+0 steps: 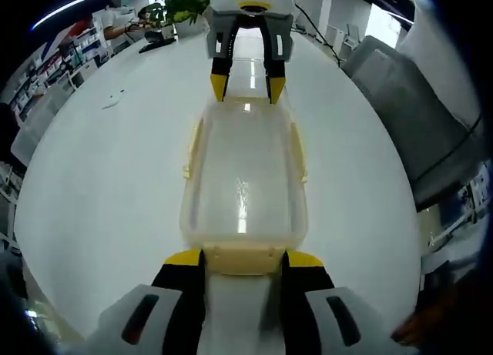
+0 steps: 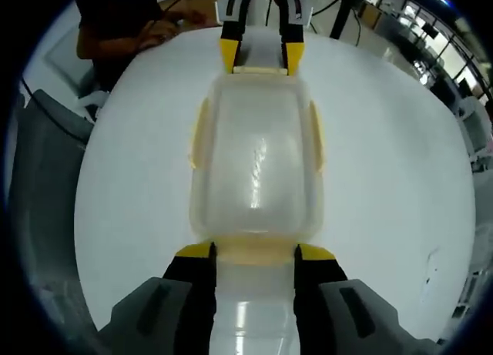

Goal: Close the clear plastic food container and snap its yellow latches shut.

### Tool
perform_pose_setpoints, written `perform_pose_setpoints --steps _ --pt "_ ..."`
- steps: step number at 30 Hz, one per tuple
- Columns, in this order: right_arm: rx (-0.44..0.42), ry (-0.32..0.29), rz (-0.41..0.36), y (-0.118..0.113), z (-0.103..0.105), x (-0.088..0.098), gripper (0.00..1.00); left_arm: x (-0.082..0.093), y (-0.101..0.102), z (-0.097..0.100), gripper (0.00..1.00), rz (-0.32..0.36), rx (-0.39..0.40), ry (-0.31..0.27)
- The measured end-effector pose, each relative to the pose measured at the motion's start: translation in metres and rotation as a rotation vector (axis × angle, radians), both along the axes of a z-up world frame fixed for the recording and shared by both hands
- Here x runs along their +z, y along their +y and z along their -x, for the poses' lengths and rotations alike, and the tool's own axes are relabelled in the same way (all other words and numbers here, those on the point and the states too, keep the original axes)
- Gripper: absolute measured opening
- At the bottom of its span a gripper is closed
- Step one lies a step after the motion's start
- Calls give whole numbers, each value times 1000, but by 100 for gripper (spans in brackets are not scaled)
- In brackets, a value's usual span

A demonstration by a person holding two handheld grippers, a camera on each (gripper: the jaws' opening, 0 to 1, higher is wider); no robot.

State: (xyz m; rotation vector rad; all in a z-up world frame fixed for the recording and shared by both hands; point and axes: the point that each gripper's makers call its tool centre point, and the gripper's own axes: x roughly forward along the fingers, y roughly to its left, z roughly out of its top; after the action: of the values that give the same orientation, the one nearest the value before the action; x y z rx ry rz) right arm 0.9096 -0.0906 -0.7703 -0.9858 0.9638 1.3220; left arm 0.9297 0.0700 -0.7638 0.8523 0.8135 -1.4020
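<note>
Left gripper view: my left gripper sits at the near short end of the clear plastic food container, jaws set at a middling gap with the yellow end latch between the tips. I cannot tell whether the pads actually press it or only flank it. The container rests on the white round table, roughly mid-table, lid already down on the body. Along the left long side a yellow side latch shows, and its twin on the right; whether either is snapped I cannot tell. At the far end the right gripper comes in head-on, its tips straddling the opposite short edge.

Right gripper view: the same arrangement mirrored. Right gripper, jaws moderately apart, brackets the near end latch with the container running away from it; the left gripper stands at the far end. A person's hand rests at the table's far edge.

My reading: I hold the two ends at once so the box cannot slide while each end latch is pushed home. Lid closed, end latches in hand, side latches likely remaining. Risk: the light box tipping if one end is pushed harder.
</note>
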Motion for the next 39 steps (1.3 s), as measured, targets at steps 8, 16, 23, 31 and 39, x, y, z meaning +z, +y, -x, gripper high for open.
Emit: perform_pose_setpoints --steps 8,16,23,31,39 --pt "15 -21 -14 3 6 27 35 27 1 8 31 -32 -4 -26" --pt "22 -29 -40 5 7 52 35 64 3 15 32 -57 -6 -51" --pt "24 -17 -44 -5 14 79 35 89 -7 21 31 -48 -1 -63" --pt "18 -35 -37 -31 18 93 36 100 -33 25 32 -51 2 -78" --pt "-2 -47 -20 -59 20 97 36 105 -62 26 32 -60 -24 -92"
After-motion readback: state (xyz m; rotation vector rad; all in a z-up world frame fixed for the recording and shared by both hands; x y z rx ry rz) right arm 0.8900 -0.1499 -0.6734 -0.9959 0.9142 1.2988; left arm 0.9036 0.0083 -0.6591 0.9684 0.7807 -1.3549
